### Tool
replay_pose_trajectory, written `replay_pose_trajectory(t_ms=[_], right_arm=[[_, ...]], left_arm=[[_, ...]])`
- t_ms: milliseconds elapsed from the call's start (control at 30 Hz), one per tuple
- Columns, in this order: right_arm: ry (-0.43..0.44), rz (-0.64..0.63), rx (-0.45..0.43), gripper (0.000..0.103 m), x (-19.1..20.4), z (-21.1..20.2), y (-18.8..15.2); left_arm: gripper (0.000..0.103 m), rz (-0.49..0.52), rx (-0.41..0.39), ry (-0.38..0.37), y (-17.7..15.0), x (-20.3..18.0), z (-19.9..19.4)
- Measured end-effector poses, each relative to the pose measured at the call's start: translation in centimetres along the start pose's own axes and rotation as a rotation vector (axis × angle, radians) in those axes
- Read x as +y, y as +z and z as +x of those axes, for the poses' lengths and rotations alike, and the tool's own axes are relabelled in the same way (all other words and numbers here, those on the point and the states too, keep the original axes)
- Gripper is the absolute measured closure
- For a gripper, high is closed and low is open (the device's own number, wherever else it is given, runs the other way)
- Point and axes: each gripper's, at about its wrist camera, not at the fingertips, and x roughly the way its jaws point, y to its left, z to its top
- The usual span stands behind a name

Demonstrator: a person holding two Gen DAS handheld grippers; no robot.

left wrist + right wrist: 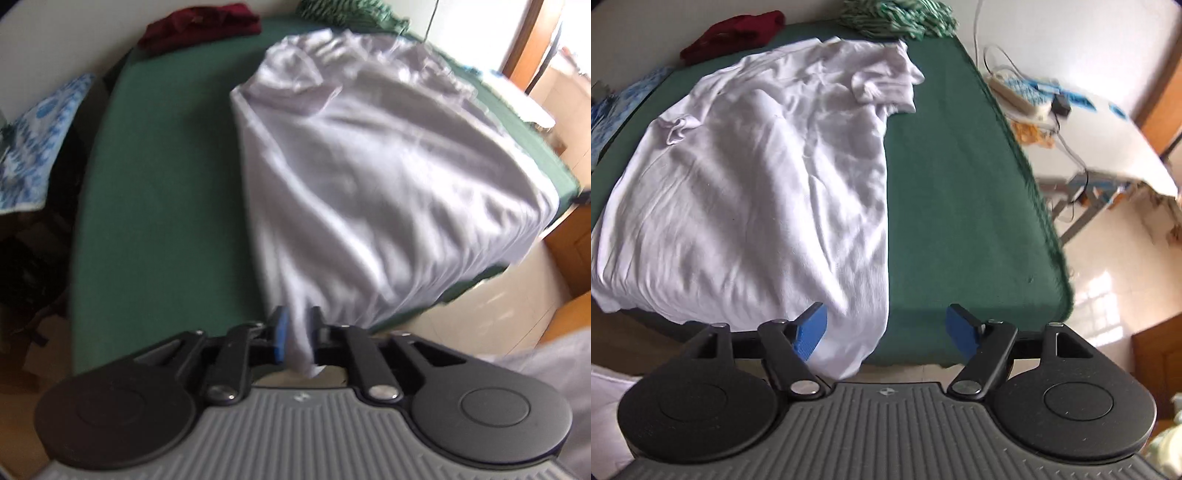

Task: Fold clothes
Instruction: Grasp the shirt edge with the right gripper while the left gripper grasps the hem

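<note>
white shirt (757,177) spread flat on green table (960,203).

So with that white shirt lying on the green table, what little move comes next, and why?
Probably close the right tool on the white shirt's near corner: its jaws stand open around that hem, gripping nothing, while the left tool has the other corner bunched between its pads.
</note>
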Motion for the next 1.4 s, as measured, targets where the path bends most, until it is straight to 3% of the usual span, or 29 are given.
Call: replay_pose_trajectory(t_ms=[33,100,133,167,200,233,333,400,433,500,533,567,633,733,833,867,900,933,1033,1133,1200,1233,1267,1300,1333,1367,1400], right_arm=[[0.005,0.023,0.017,0.030,-0.1,0.7,-0.2],[0.010,0.053,0.021,0.040,0.0,1.7,-0.5],[0.005,0.061,0.019,0.045,0.1,2.0,-0.6],[0.000,0.070,0.016,0.065,0.1,2.2,-0.6],[-0.022,0.071,0.018,0.093,0.1,2.4,-0.6],[-0.070,0.060,0.027,0.103,0.1,2.4,-0.4],[-0.176,0.039,-0.004,0.096,-0.3,1.2,1.1],[-0.139,0.047,-0.064,0.082,-0.9,-0.1,3.2],[-0.101,0.051,-0.105,0.074,-0.9,-0.5,4.7],[-0.033,0.052,-0.188,0.037,-0.7,-0.9,7.6],[-0.016,0.034,-0.231,0.035,-0.2,-0.5,9.1],[-0.005,0.007,-0.264,0.035,0.4,0.3,10.6],[-0.005,-0.079,-0.296,0.035,2.2,2.7,13.5],[-0.043,-0.223,-0.333,0.036,4.8,6.9,16.7],[-0.064,-0.339,-0.318,0.037,5.9,10.9,18.8],[-0.059,-0.347,-0.285,0.045,5.7,12.0,19.3],[-0.055,-0.343,-0.249,0.084,5.3,13.0,19.9],[-0.046,-0.314,-0.234,0.103,4.5,13.5,20.5],[-0.045,-0.094,-0.315,0.103,-0.7,12.0,22.4],[-0.159,0.108,-0.361,0.101,-6.4,11.0,23.6],[-0.234,0.163,-0.315,0.085,-8.6,11.4,24.2],[-0.247,0.180,-0.310,0.083,-9.2,11.4,24.4],[-0.221,0.180,-0.336,0.083,-8.8,11.0,24.5],[-0.194,0.179,-0.362,0.078,-8.5,10.5,24.6],[-0.167,0.179,-0.388,0.071,-8.1,10.1,24.7],[-0.134,0.155,-0.407,0.053,-7.2,9.9,25.1],[-0.089,0.086,-0.412,0.042,-5.3,10.2,25.9]], left_arm=[[0.078,0.014,-0.011,-0.007,0.3,-0.8,0.4],[0.081,0.045,-0.016,-0.016,0.9,-2.3,1.7],[0.097,0.055,0.000,-0.025,1.0,-2.7,2.4],[0.103,0.072,0.009,-0.022,1.0,-2.8,2.7],[0.103,0.090,0.018,-0.020,0.9,-2.8,2.9],[0.103,0.107,0.026,-0.018,0.8,-2.8,3.2],[0.103,0.130,0.071,0.075,1.2,-1.1,2.3],[0.103,0.150,0.046,0.136,2.7,-0.3,1.4],[0.103,0.159,0.019,0.154,3.8,-0.1,0.9],[0.098,0.171,-0.080,0.166,7.0,-0.7,1.1],[0.085,0.182,-0.112,0.183,8.6,-1.5,2.0],[0.062,0.193,-0.144,0.199,10.2,-2.2,2.9],[0.050,0.180,-0.160,0.211,13.3,-4.0,6.2],[0.069,0.114,-0.113,0.203,17.4,-5.2,11.5],[0.079,0.041,-0.100,0.276,19.5,-4.7,15.2],[0.093,0.022,-0.103,0.298,20.2,-4.2,16.1],[0.094,-0.008,-0.099,0.315,20.8,-3.2,16.0],[0.094,-0.038,-0.096,0.333,21.5,-2.1,15.8],[0.093,-0.193,-0.193,0.518,23.2,3.6,12.5],[0.092,-0.448,-0.188,0.565,23.3,11.2,9.7],[0.092,-0.558,-0.174,0.576,22.8,14.8,8.5],[0.090,-0.554,-0.181,0.600,22.5,14.8,8.0],[0.069,-0.550,-0.188,0.625,22.2,14.7,7.6],[0.058,-0.546,-0.194,0.649,22.0,14.7,7.1],[0.055,-0.541,-0.201,0.672,21.7,14.7,6.6],[0.056,-0.483,-0.211,0.634,22.5,13.7,7.1],[0.056,-0.424,-0.221,0.596,23.3,12.8,7.6]])
